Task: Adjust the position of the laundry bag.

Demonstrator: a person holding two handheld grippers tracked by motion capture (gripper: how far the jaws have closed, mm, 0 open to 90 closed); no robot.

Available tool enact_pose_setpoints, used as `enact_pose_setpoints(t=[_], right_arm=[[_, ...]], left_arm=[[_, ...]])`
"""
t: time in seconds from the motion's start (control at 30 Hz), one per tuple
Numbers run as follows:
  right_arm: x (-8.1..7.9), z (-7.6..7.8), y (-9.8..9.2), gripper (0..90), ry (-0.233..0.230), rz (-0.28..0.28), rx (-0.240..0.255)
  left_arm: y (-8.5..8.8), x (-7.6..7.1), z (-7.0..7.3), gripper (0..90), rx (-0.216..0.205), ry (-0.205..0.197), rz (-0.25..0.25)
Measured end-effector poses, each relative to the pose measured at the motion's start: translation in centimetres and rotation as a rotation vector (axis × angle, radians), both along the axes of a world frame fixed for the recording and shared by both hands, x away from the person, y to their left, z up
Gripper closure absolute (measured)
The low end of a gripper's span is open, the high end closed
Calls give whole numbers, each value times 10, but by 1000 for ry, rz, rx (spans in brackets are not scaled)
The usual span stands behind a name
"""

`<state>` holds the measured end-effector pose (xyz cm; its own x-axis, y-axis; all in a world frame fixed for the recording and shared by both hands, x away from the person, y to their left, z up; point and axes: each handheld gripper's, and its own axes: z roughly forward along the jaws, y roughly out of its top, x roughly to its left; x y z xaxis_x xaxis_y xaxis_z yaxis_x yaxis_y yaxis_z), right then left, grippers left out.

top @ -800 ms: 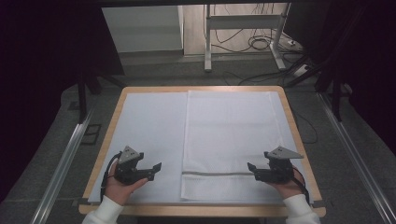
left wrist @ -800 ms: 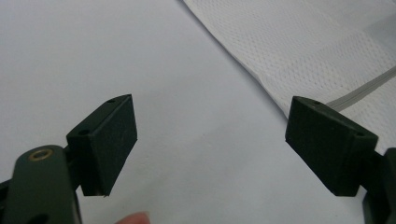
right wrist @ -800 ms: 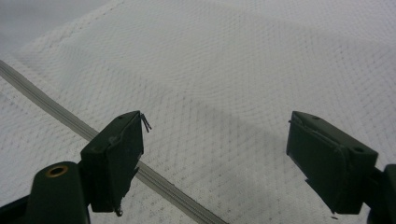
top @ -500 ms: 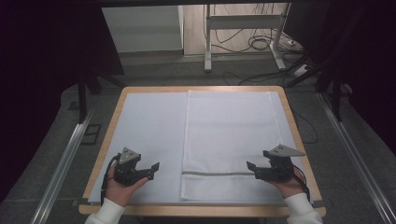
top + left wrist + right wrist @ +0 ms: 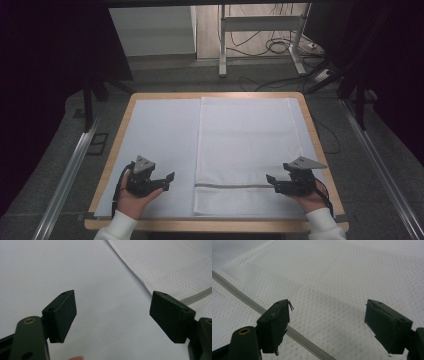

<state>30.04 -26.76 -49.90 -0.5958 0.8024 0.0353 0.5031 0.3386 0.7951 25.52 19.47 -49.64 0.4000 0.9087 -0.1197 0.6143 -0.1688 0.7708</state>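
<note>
**Mia:** What is different from a moment ago?

**Ben:** Not much. The white mesh laundry bag [image 5: 249, 155] lies flat in the same spot as before. It covers the right half of the pale mat [image 5: 160, 145] on the wooden table [image 5: 116, 140]. The left gripper [image 5: 169, 180] and the right gripper [image 5: 270, 180] sit almost where they were, maybe a tiny bit lower toward the near edge of the bag.

**Mia:** Are the claws holding the bag?

**Ben:** No. In the left gripper view, the left gripper [image 5: 112, 312] has its jaws spread wide with nothing between them. It sits over the bare mat [image 5: 62, 270], just left of the bag [image 5: 175, 265]. In the right gripper view, the right gripper [image 5: 327, 325] is wide open too. It hovers right above the bag [image 5: 352, 272], near the bag's grey zipper line [image 5: 239, 298].

**Mia:** Where is that zipper?

**Ben:** It runs across the bag close to its near edge [image 5: 245, 186]. Both claws are level with it, one at each side of the bag.

**Mia:** So what does this mean for the job?

**Ben:** The bag looks untouched, with no fold or lift yet. The hands seem to be lining up at the bag's two near corners. My guess is the work is just starting, and the next thing is to pinch the near edge on both sides.
</note>
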Motion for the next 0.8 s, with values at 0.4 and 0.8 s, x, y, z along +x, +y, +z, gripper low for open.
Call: enact_pose_setpoints(t=[0.4,0.8], right_arm=[[4,-2,-3,198,2,-20,-17],[4,-2,-7,198,-3,-28,-22]], left_arm=[[5,6,4,244,-61,54,0],[-13,11,6,235,-58,70,-13]])
